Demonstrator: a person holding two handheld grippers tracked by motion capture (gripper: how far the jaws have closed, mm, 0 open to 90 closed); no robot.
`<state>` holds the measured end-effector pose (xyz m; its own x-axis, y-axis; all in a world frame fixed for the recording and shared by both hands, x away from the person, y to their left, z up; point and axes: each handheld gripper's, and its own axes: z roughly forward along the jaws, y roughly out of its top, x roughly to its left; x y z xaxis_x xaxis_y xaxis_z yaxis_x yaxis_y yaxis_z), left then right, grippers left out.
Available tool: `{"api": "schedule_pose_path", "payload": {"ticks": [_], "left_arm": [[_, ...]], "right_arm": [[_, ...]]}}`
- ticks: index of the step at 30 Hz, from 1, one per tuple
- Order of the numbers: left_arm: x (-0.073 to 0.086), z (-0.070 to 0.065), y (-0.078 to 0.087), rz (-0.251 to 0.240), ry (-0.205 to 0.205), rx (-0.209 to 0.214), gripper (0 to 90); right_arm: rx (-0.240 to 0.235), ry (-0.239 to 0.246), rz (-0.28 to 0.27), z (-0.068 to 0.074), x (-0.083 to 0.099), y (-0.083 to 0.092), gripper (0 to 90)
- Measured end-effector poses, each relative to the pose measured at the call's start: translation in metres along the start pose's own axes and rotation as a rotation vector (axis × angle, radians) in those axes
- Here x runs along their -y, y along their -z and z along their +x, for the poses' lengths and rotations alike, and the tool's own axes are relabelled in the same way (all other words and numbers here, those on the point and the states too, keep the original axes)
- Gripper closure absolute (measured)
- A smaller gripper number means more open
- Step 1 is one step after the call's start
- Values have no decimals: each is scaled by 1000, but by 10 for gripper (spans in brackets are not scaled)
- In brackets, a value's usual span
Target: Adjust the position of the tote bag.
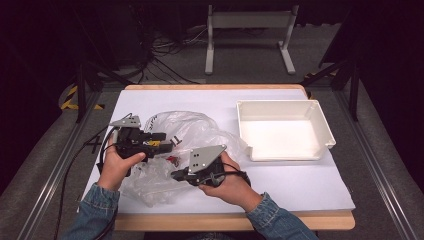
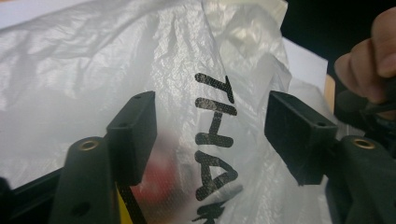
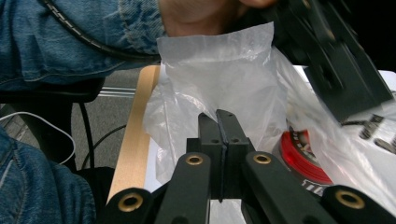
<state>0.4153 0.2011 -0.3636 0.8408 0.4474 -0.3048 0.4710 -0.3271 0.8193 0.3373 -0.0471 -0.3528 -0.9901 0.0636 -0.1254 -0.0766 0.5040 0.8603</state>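
Observation:
A thin clear plastic bag (image 1: 192, 127) with black lettering lies crumpled on the white sheet at the table's left middle. My left gripper (image 1: 162, 140) points right at the bag. In the left gripper view its jaws stand open (image 2: 210, 130), with the printed film (image 2: 212, 140) between them and untouched by the pads. My right gripper (image 1: 175, 175) sits at the bag's near side. Its jaws are shut (image 3: 219, 121) on a fold of the bag (image 3: 219, 70), which stands up beyond them. A round red-topped item (image 3: 299, 149) lies inside the bag.
An empty white tray (image 1: 320, 120) stands at the table's right rear. A wooden table edge (image 3: 133, 135) runs just beside the bag. The left gripper's body (image 3: 336, 60) hangs close above the bag in the right gripper view. A denim sleeve (image 3: 70, 42) is near.

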Motion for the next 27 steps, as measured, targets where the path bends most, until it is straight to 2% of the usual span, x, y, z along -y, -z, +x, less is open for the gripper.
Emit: {"api": "schedule_pose_path", "payload": {"ticks": [3,5,7,9,10,12,16,17,20,23,25,27], "left_arm": [[-4,-2,-11,52,-26,-33,326],[-6,-2,-16,95,-45,-33,374],[-7,-3,-20,161,-87,-65,567],[-7,-3,-21,173,-103,-69,807],[-7,-2,-21,176,-105,-63,896],[-8,0,-19,180,-107,-83,900],[-9,0,-10,132,-110,-139,900],[-9,0,-10,132,-110,-139,900],[-7,5,3,69,-88,-184,900],[-3,13,19,-15,-53,-220,900],[0,16,28,-58,-39,-260,900],[3,20,36,-93,-16,-279,900]], "right_arm": [[0,4,1,2,-2,-1,900],[1,6,0,3,-3,-1,900],[3,8,0,4,-4,-1,900],[2,6,1,5,-3,-1,900],[3,6,3,5,-3,-1,900],[6,2,4,5,-1,1,900],[9,-10,8,4,2,3,900],[9,-10,8,4,2,3,900],[-3,-9,13,5,5,3,900],[-19,-7,24,6,7,2,900],[-26,-11,28,6,9,1,900],[-37,-19,40,5,12,-1,900]]}}
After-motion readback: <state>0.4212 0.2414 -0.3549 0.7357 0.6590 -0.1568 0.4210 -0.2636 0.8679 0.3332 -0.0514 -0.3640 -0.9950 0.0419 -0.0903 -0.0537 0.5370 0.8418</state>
